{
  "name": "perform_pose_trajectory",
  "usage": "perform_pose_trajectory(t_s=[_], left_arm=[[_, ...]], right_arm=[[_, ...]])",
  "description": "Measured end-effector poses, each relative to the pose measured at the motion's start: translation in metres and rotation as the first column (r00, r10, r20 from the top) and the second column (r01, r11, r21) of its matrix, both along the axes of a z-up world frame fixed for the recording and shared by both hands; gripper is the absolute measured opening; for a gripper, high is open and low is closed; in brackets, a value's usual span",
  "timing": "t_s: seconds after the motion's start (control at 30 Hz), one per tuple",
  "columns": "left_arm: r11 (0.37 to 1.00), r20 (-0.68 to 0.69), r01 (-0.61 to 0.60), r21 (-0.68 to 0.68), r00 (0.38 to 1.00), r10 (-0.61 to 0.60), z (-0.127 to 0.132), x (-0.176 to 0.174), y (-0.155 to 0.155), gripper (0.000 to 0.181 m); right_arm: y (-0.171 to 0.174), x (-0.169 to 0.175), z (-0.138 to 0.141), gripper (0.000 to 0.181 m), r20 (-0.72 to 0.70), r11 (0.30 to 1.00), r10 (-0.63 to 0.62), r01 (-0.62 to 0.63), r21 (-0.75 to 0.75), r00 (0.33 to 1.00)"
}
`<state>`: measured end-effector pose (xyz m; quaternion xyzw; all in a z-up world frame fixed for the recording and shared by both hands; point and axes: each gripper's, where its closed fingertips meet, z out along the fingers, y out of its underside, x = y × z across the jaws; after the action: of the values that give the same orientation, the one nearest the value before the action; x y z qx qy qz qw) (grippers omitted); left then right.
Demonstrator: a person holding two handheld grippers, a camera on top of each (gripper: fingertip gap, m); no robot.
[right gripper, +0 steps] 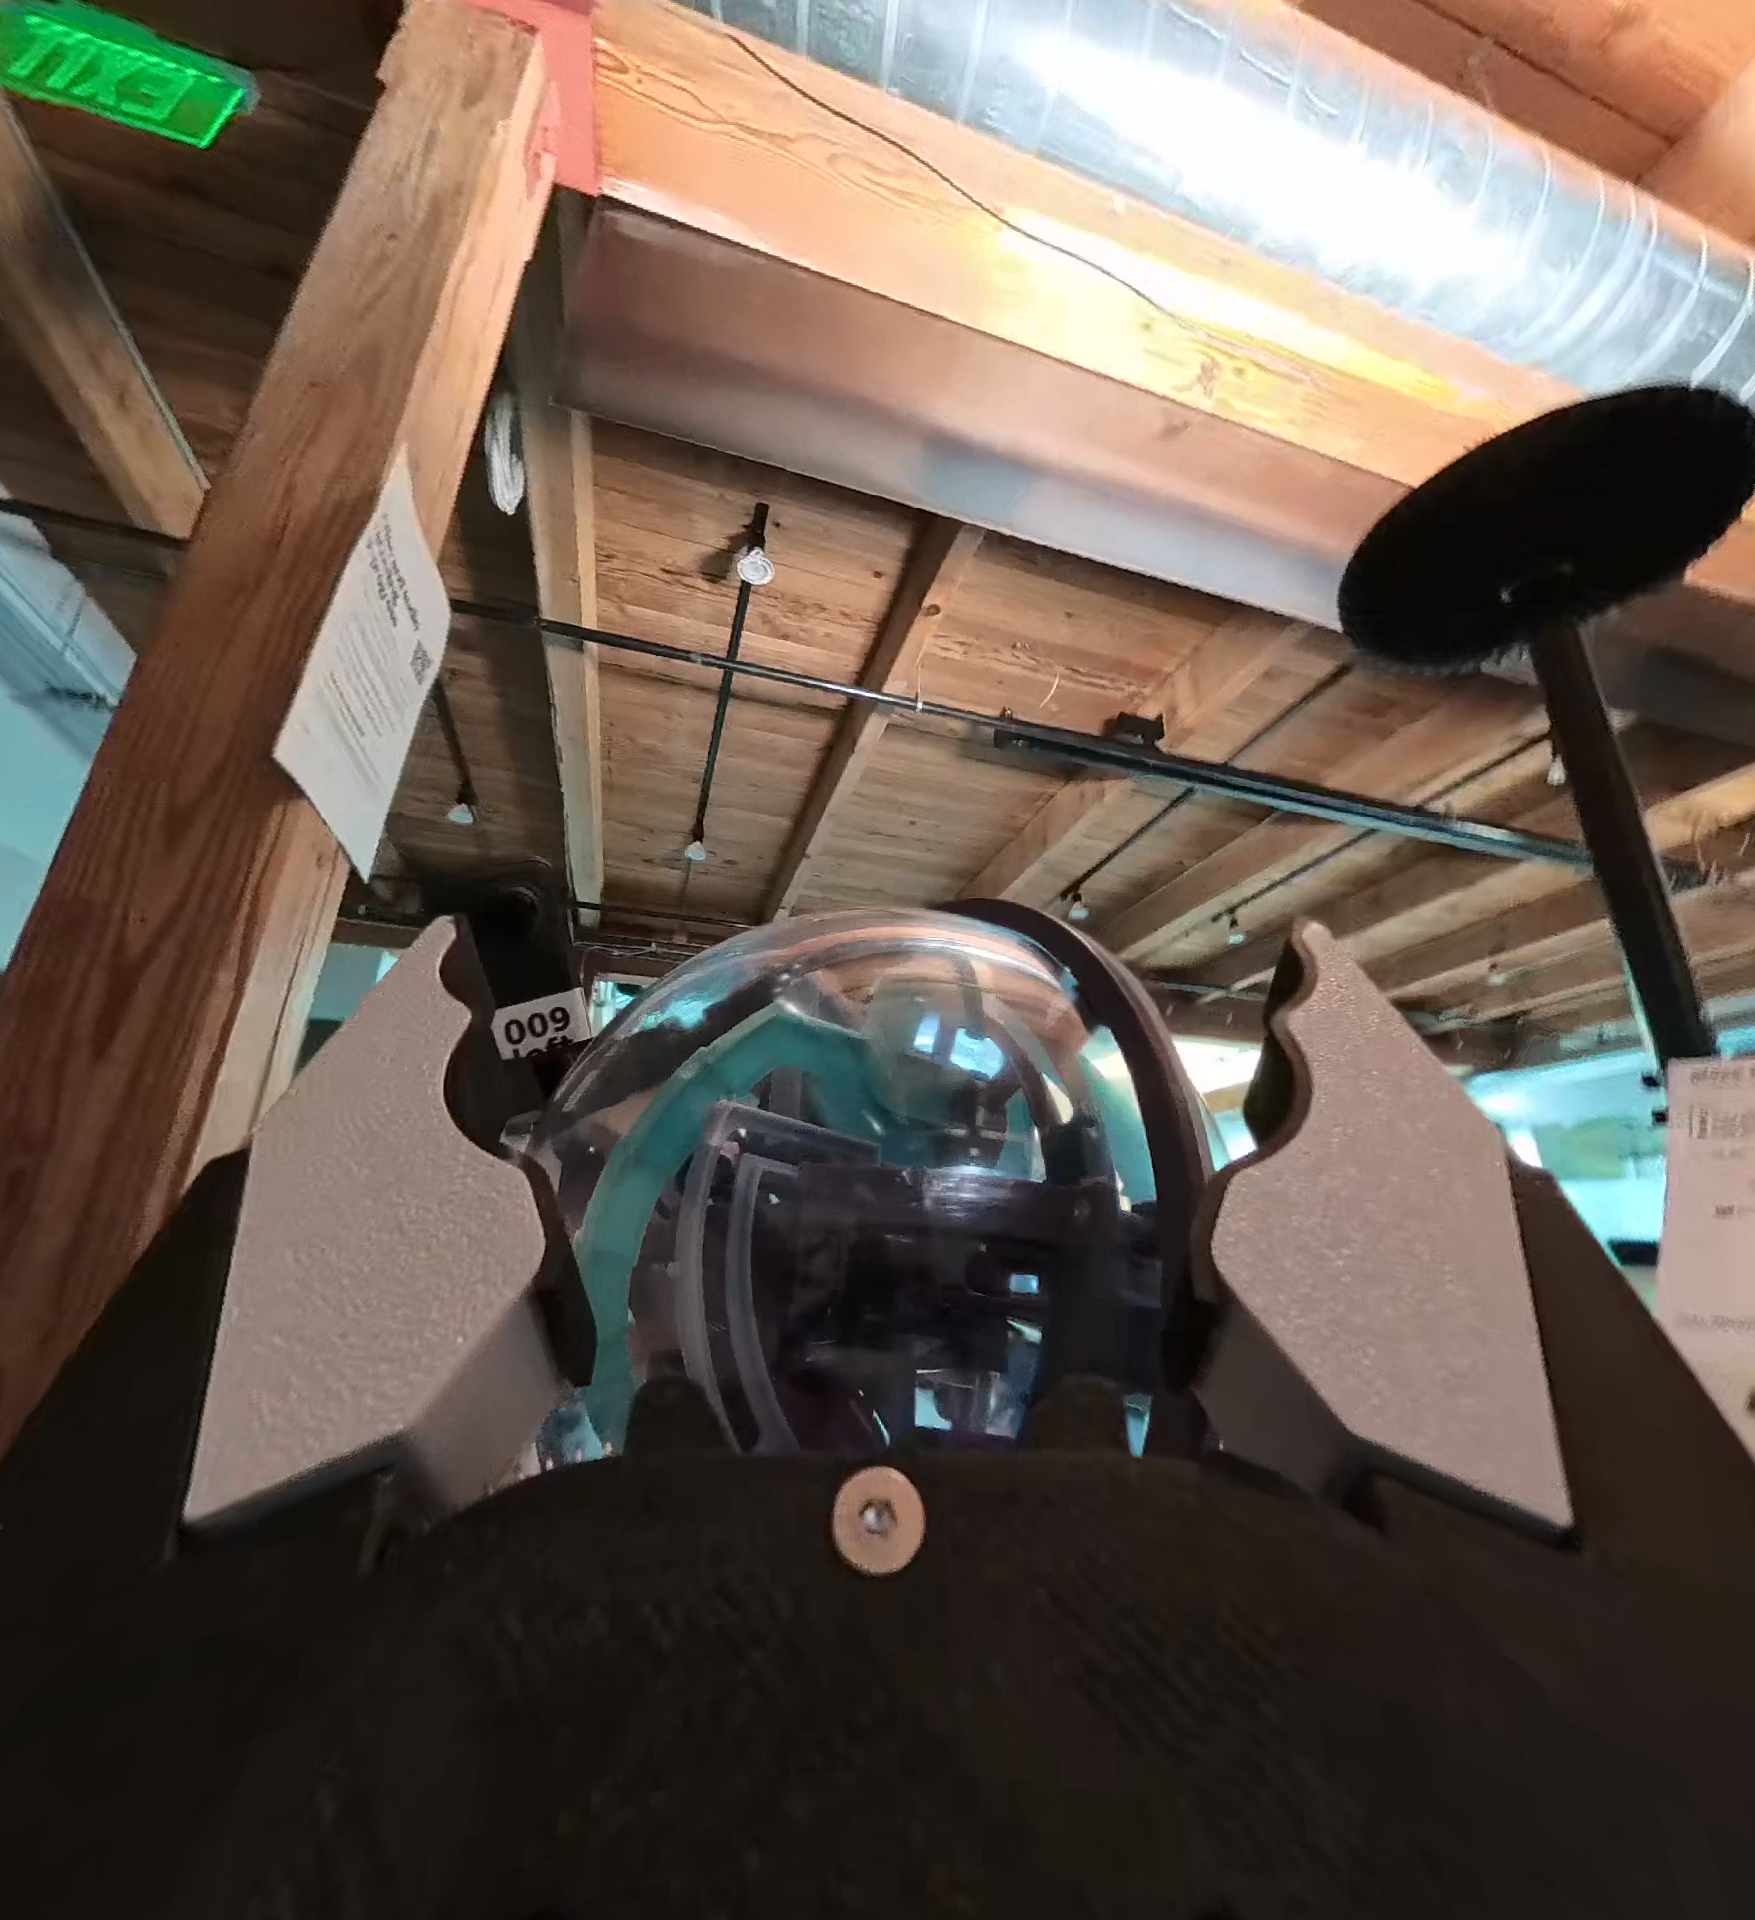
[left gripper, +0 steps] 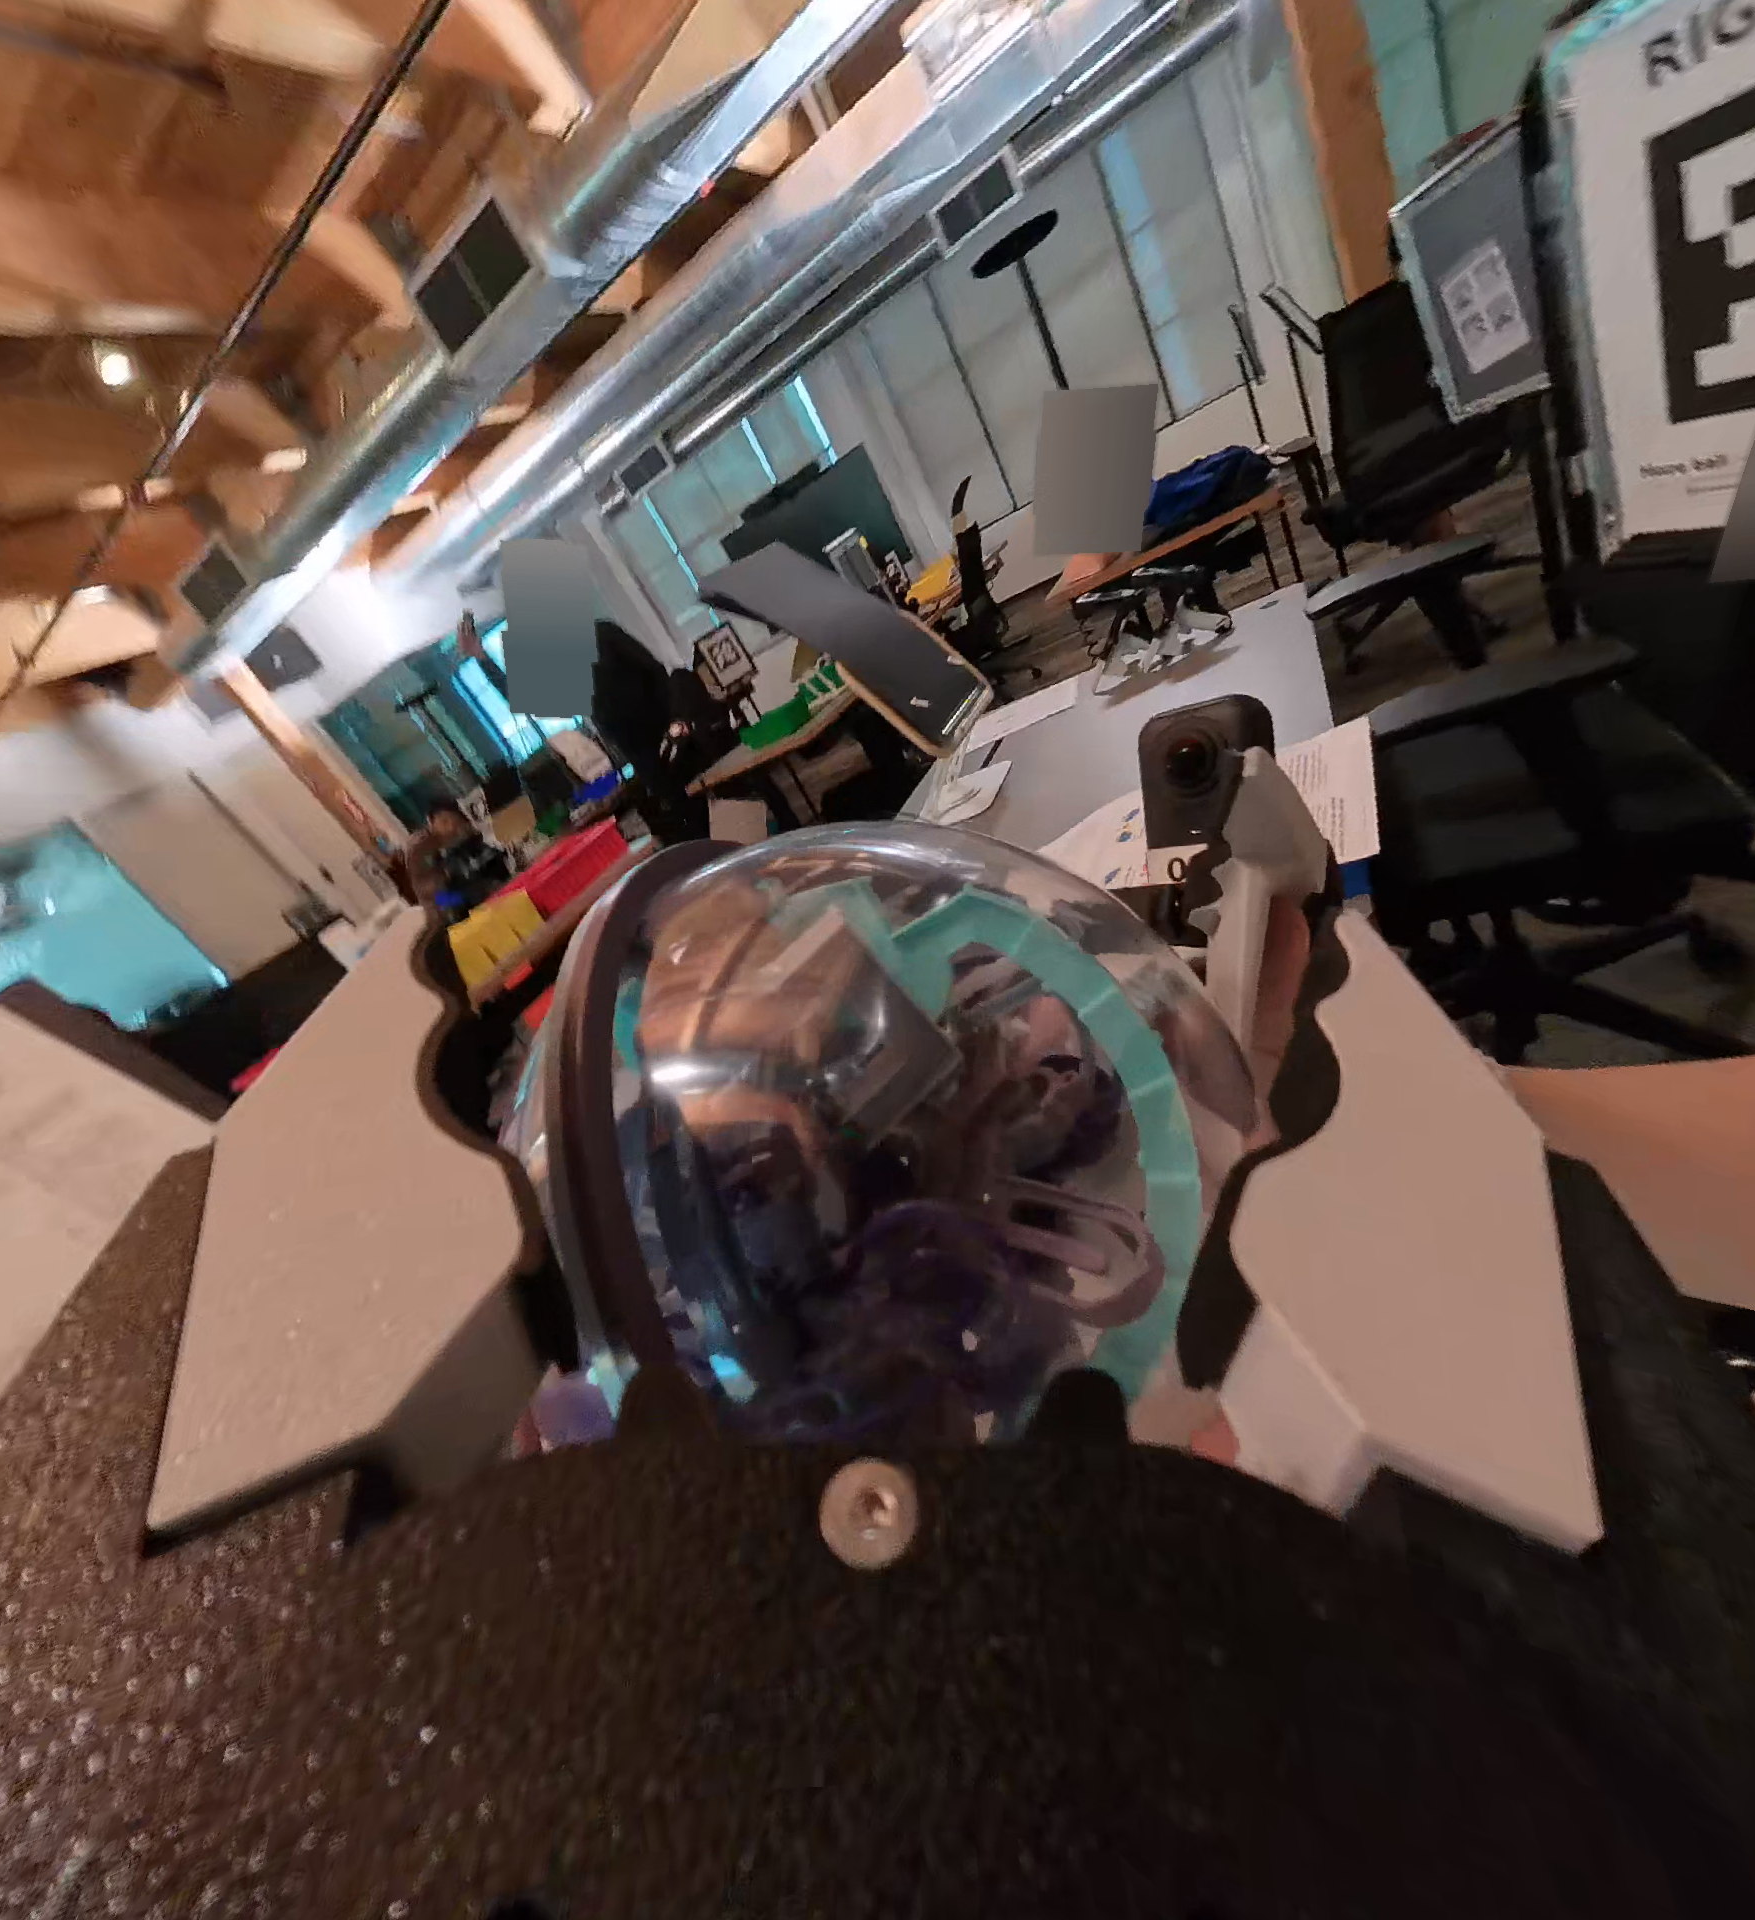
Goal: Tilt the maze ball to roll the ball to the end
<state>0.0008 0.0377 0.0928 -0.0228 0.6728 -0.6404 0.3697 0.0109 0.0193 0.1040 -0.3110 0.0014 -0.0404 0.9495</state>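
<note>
Open-plan office/lab loft: desks [left gripper: 1195, 525], office chairs [left gripper: 1392, 416], timber ceiling beams [right gripper: 956, 343], exposed ducts [right gripper: 1372, 187].

Both views are wide-angle, bending straight lines toward the edges. The left wrist view is smeared with motion blur across its upper left, where a ceiling lamp [left gripper: 112, 364] glows; cool daylight enters through windows [left gripper: 1008, 353] at center. The right wrist view is warm, with glare on the duct [right gripper: 1268, 156] and reflections on the clear ball [right gripper: 852, 1174]. The lower part of each frame lies in dark shadow.
</note>
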Motion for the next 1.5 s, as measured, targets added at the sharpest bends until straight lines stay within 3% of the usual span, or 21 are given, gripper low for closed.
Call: perform_pose_trajectory(t_s=[0.4, 1.03, 1.5], left_arm=[[1.0, -0.017, -0.018, 0.006, 1.0, 0.018, -0.009, 0.003, 0.002, 0.149], [0.998, 0.276, 0.007, 0.066, 0.961, -0.025, 0.026, -0.054, -0.023, 0.149], [0.994, 0.429, -0.006, 0.108, 0.902, -0.041, 0.042, -0.093, -0.038, 0.15]], right_arm=[[0.005, 0.006, -0.008, 0.143, -0.039, 1.0, 0.021, -0.022, -0.007, 0.999], [-0.028, -0.052, 0.03, 0.139, 0.226, 0.995, -0.003, -0.021, 0.102, 0.974], [-0.048, -0.089, 0.047, 0.136, 0.339, 0.984, 0.007, -0.067, 0.163, 0.941]])
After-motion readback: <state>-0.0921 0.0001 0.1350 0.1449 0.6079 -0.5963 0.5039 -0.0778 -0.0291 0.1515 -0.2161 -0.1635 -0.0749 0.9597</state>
